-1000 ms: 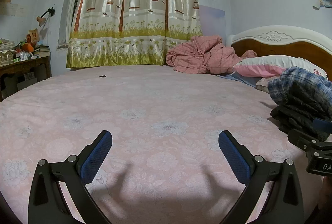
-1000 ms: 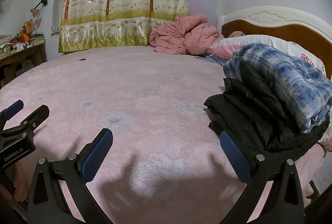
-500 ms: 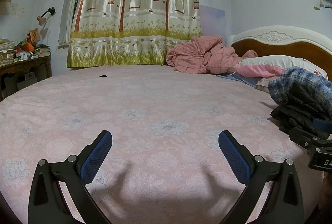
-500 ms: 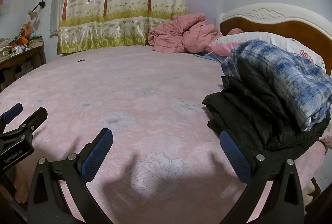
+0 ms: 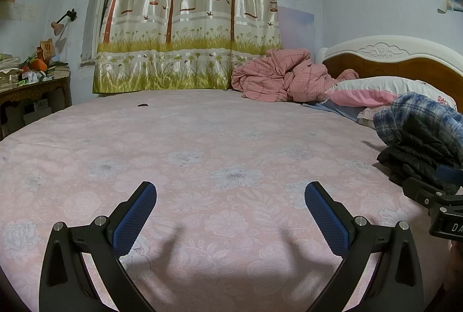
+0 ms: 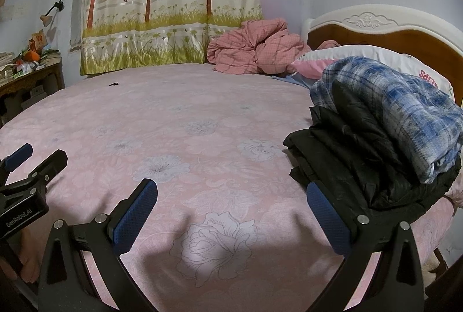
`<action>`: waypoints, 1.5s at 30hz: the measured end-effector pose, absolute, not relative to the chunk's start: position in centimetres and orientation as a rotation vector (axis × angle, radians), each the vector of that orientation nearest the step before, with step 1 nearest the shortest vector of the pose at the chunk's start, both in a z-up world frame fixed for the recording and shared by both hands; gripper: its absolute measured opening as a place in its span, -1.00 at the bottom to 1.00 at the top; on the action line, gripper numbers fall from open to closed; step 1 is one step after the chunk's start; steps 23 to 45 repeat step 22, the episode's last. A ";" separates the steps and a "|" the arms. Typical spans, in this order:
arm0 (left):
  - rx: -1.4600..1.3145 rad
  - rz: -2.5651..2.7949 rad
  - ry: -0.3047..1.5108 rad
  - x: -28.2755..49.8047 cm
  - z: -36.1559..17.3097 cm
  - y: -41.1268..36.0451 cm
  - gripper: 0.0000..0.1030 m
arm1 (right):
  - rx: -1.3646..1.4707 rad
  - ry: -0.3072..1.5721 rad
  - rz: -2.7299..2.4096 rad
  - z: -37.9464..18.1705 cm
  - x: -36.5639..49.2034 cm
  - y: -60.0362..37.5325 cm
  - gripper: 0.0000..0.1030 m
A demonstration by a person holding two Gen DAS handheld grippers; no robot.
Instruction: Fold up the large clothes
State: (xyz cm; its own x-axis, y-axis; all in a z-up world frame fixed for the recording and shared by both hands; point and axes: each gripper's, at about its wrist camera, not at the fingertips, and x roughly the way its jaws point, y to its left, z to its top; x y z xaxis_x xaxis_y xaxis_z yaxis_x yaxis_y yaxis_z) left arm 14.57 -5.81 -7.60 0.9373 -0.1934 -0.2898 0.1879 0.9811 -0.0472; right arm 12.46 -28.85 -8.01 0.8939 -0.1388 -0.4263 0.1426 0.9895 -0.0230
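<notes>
A pile of clothes lies on the right side of the pink floral bed [image 5: 202, 144] [image 6: 179, 109]: a blue plaid garment [image 6: 399, 109] [image 5: 425, 112] draped over a black padded jacket [image 6: 356, 155] [image 5: 411, 155]. My right gripper [image 6: 231, 205] is open above the sheet, its right finger just in front of the jacket's near edge. My left gripper [image 5: 230, 206] is open over bare sheet, well left of the pile. Each gripper shows at the edge of the other's view: the right one [image 5: 434, 196], the left one [image 6: 29, 164]. Neither holds anything.
A crumpled pink checked quilt [image 5: 283, 74] and pillows [image 5: 376, 89] lie at the headboard [image 5: 405, 57]. A tree-print curtain [image 5: 188, 22] hangs behind the bed. A cluttered wooden desk [image 5: 31, 83] stands at the left. A small dark object [image 5: 142, 105] lies on the far sheet.
The right gripper has drifted slightly toward the clothes pile, which looks a little nearer and lower. The left gripper has barely moved.
</notes>
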 end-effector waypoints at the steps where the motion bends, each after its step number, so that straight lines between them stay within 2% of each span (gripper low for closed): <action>1: -0.018 -0.195 0.298 14.6 -7.6 -5.7 1.00 | 0.009 0.441 -0.146 -8.0 12.5 -28.7 0.99; 45: -0.020 -0.196 0.303 14.5 -7.7 -5.7 1.00 | 0.001 0.436 -0.147 -8.0 12.4 -28.8 0.99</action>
